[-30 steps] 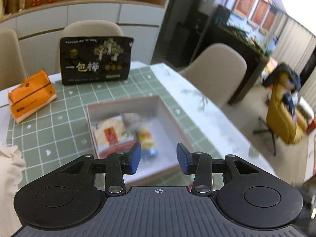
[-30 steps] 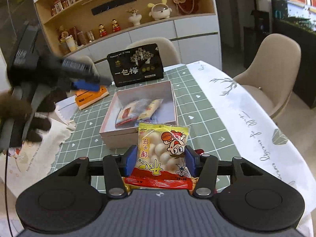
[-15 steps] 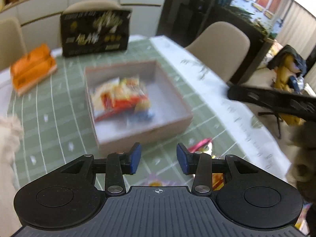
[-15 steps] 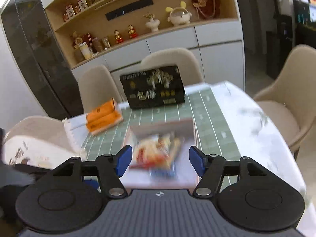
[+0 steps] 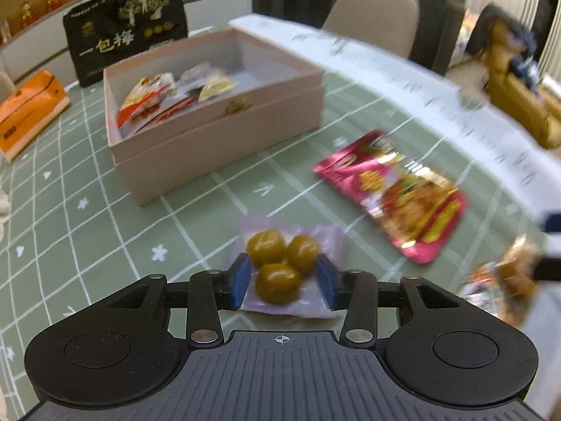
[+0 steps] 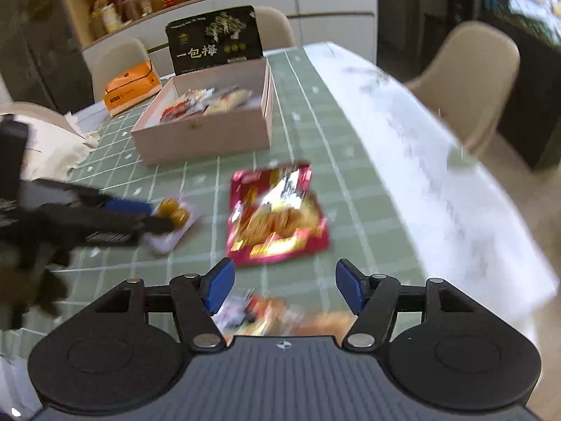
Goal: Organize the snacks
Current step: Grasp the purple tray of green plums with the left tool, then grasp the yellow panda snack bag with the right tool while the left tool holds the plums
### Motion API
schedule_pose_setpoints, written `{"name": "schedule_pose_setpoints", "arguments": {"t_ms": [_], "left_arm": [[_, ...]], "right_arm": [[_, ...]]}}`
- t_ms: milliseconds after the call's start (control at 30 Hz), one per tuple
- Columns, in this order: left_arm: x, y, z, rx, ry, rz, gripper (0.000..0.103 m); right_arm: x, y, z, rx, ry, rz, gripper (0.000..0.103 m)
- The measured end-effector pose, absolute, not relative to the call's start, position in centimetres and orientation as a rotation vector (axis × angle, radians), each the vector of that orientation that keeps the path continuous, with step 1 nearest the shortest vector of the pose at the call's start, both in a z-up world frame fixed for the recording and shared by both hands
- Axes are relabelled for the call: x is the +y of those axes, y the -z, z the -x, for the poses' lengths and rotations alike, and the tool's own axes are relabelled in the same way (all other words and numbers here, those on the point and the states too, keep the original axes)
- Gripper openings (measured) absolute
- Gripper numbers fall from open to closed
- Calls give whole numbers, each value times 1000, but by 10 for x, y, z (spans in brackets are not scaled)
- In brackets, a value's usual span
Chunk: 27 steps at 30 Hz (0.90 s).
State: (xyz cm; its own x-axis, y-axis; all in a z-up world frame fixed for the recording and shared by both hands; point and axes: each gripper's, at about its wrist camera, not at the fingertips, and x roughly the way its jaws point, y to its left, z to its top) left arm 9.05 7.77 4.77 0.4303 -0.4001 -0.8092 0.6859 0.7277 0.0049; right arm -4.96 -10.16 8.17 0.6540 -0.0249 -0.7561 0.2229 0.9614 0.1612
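Observation:
A pink box (image 5: 224,133) on the green checked cloth holds several snack packets (image 5: 164,96); it also shows in the right wrist view (image 6: 207,133). My left gripper (image 5: 283,282) is open, its blue pads on either side of a clear packet of green plums (image 5: 280,263) lying on the cloth, also seen in the right wrist view (image 6: 173,215). A red snack packet (image 5: 392,193) lies to the right of it (image 6: 277,217). My right gripper (image 6: 284,289) is open and low over a blurred orange packet (image 6: 280,315).
A black plum bag (image 5: 126,35) stands behind the box. An orange carton (image 5: 29,110) lies at the far left. A white bag (image 6: 45,140) sits at the table's left. Beige chairs (image 6: 466,80) stand around the table; its white edge (image 6: 438,175) runs along the right.
The right gripper let go of its yellow packet over the box, then dropped near the table's front. The left gripper came down from over the box around the plum packet.

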Motion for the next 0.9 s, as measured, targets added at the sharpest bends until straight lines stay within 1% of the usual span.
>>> {"name": "schedule_pose_setpoints", "arguments": {"t_ms": [100, 200, 233, 300, 367, 500, 533, 633, 700, 767, 833, 900], "left_arm": [[86, -43, -92, 849, 706, -355, 52], [97, -42, -89, 851, 724, -337, 50], [100, -42, -86, 853, 732, -344, 48], [109, -44, -80, 871, 748, -361, 40], [120, -46, -76, 906, 748, -344, 37], [136, -55, -71, 998, 778, -262, 35], [138, -57, -71, 997, 785, -237, 35], [139, -76, -69, 888, 765, -220, 36], [132, -84, -71, 864, 790, -238, 36], [117, -78, -74, 906, 839, -285, 37], [95, -70, -74, 929, 870, -434, 38], [76, -76, -76, 856, 880, -564, 38]], "right_arm": [[-84, -76, 65, 876, 162, -297, 65], [-71, -60, 74, 900, 126, -380, 65], [-67, -53, 73, 913, 118, -390, 65], [-58, -41, 64, 946, 125, -376, 65], [-48, -38, 56, 930, 113, -341, 65], [-38, -38, 32, 892, 69, -280, 64], [-40, -37, 27, 879, 68, -275, 64], [-53, -37, 9, 859, 76, -318, 65], [-64, -44, 4, 858, 71, -357, 64], [-74, -58, 11, 811, 69, -332, 65], [-80, -69, 16, 779, 99, -274, 65], [-96, -83, 22, 754, 146, -247, 65]]}}
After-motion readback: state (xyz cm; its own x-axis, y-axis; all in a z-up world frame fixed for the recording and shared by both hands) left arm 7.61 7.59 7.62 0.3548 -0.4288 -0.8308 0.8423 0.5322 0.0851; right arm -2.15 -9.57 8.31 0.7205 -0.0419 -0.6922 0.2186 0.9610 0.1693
